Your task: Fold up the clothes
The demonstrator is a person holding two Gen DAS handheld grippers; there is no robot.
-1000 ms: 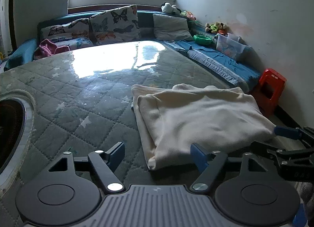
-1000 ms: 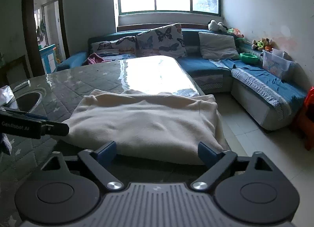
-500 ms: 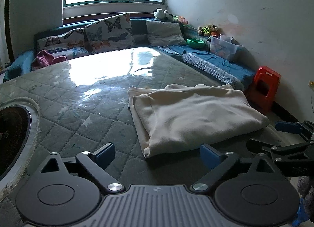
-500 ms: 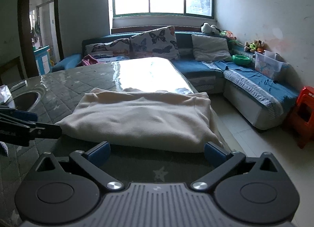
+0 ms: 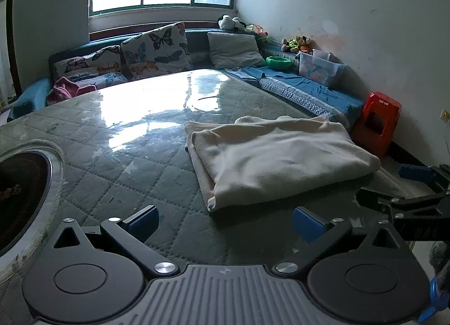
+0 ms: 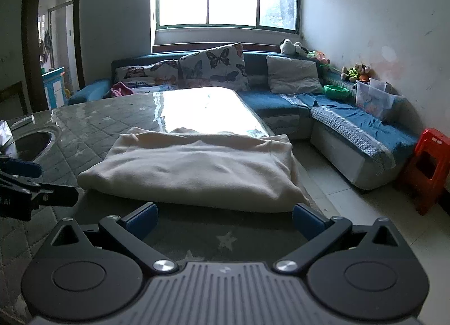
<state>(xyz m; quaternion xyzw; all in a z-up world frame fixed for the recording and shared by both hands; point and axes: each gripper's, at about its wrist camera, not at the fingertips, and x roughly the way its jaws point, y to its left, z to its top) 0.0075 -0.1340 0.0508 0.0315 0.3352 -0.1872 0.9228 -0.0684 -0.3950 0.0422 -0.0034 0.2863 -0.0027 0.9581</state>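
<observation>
Storage first: a clear plastic bin [image 5: 320,69] on the blue corner sofa [image 5: 309,91] holds colourful contents too small to make out, with a green bowl [image 5: 279,62] just beside it, its inside hidden. On the quilted, plastic-covered table [image 5: 118,156], a cream garment [image 5: 278,156] lies folded into a neat rectangle near the right-hand edge, touching neither tool. The left gripper [image 5: 225,219] hangs over bare tabletop short of the garment's near corner, its jaws opening, nothing between them; a second ago they stood narrower, and the garment's edge lay almost between the blue pads. The right gripper [image 6: 223,216] is released too, spread wide with only tabletop in the gap; it has drawn back, leaving a broader strip of table before the fold. A red stool [image 6: 427,173] stands on the floor by the wall.
</observation>
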